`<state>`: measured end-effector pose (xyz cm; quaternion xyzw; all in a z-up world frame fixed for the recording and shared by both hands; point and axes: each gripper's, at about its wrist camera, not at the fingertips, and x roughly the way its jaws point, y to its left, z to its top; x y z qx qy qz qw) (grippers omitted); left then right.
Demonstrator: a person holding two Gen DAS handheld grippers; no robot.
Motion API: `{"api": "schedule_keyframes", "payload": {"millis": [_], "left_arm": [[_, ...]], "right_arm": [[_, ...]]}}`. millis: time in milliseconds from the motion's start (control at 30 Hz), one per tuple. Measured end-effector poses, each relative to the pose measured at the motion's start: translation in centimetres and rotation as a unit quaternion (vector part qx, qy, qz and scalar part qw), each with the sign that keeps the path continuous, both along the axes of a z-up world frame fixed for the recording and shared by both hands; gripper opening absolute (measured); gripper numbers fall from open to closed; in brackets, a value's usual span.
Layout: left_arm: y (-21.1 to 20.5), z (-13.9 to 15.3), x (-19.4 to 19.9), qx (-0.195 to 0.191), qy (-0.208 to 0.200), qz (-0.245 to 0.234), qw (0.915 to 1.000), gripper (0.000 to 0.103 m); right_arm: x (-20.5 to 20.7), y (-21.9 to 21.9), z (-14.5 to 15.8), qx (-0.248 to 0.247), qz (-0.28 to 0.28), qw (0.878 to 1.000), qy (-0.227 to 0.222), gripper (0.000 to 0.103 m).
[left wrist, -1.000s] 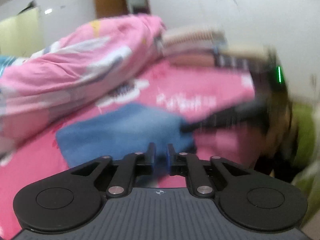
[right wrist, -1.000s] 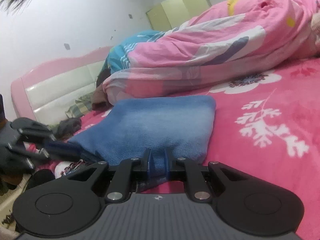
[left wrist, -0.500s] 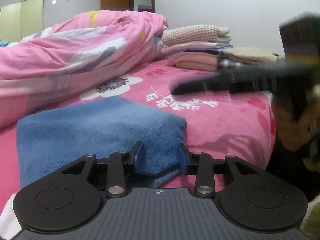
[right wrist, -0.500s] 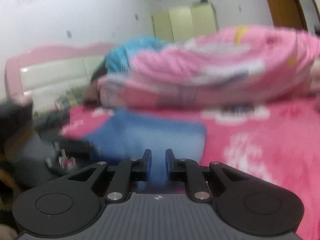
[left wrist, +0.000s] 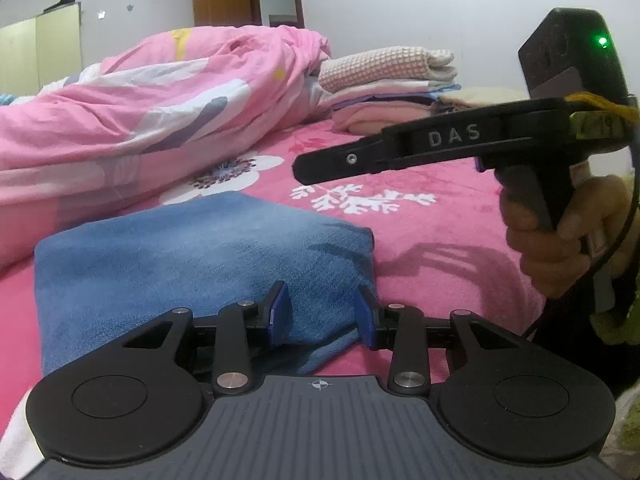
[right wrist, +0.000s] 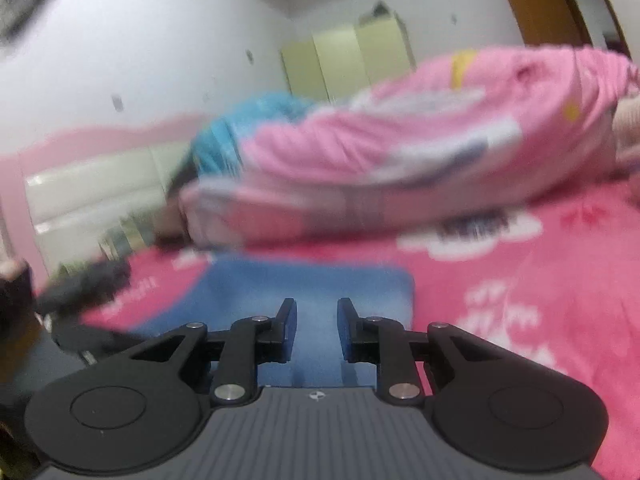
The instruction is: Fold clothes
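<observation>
The blue cloth lies folded into a thick rectangle on the pink bed, in the lower middle of the left wrist view, in front of the rumpled pink quilt. The fold looks finished, so I judge the step in hand to be the release after the last fold.

The left gripper is low at the near edge of the cloth. Its jaws have just been opening and now stand apart; the thick edge of the cloth is between them, but the blue pads do not seem to press on it. The right gripper shows in its own, blurred view with the jaws also just opened and apart, and the cloth only behind them, not clamped. In the left wrist view the same gripper hangs in the right half of the frame, above the bed and clear of the cloth.

A stack of folded clothes rests in the upper middle of the left wrist view. The next move probably calls for pulling the left jaws back without dragging the edge, then gripping the bundle from both sides to carry it to that stack.
</observation>
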<state>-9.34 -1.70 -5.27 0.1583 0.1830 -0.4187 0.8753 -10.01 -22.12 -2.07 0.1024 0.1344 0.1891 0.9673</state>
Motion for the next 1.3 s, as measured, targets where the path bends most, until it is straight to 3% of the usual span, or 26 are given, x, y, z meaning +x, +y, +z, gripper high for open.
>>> {"api": "schedule_keyframes", "payload": {"millis": [100, 167, 300, 433, 533, 867, 1067, 1167, 1300], "left_arm": [[0.2, 0.0, -0.2, 0.006, 0.000, 0.000, 1.0000, 0.036], [0.4, 0.2, -0.6, 0.014, -0.003, -0.001, 0.9999, 0.036], [2.2, 2.4, -2.4, 0.017, -0.040, -0.007, 0.9990, 0.036], [3.2, 3.6, -1.9, 0.018, -0.055, 0.025, 0.9980, 0.036], [4.1, 2.4, -0.1, 0.050, -0.016, 0.072, 0.9961, 0.034], [6.8, 2.1, -0.5, 0.078, -0.029, 0.085, 0.9929, 0.034], [8.8, 3.1, -1.1, 0.083, -0.016, 0.124, 0.9886, 0.034], [9.8, 4.4, -1.7, 0.071, -0.022, 0.131, 0.9886, 0.034], [9.6, 6.0, -1.8, 0.026, -0.036, 0.134, 0.9900, 0.034]], "right_arm": [[1.5, 0.5, -3.5, -0.009, -0.003, 1.000, 0.027, 0.023], [1.7, 0.3, -5.3, 0.002, -0.006, 1.000, 0.014, 0.023], [1.8, 0.3, -4.6, 0.004, -0.006, 1.000, 0.028, 0.023], [1.9, 0.1, -5.0, 0.014, -0.001, 1.000, 0.021, 0.023], [1.9, 0.1, -5.1, 0.016, 0.000, 1.000, 0.020, 0.023], [1.8, 0.0, -5.2, 0.024, 0.005, 1.000, 0.017, 0.024], [1.8, -0.1, -5.2, 0.028, 0.006, 0.999, 0.018, 0.024], [1.7, -0.2, -5.2, 0.030, 0.006, 0.999, 0.019, 0.024], [1.7, -0.3, -5.2, 0.033, 0.006, 0.999, 0.019, 0.024]]}}
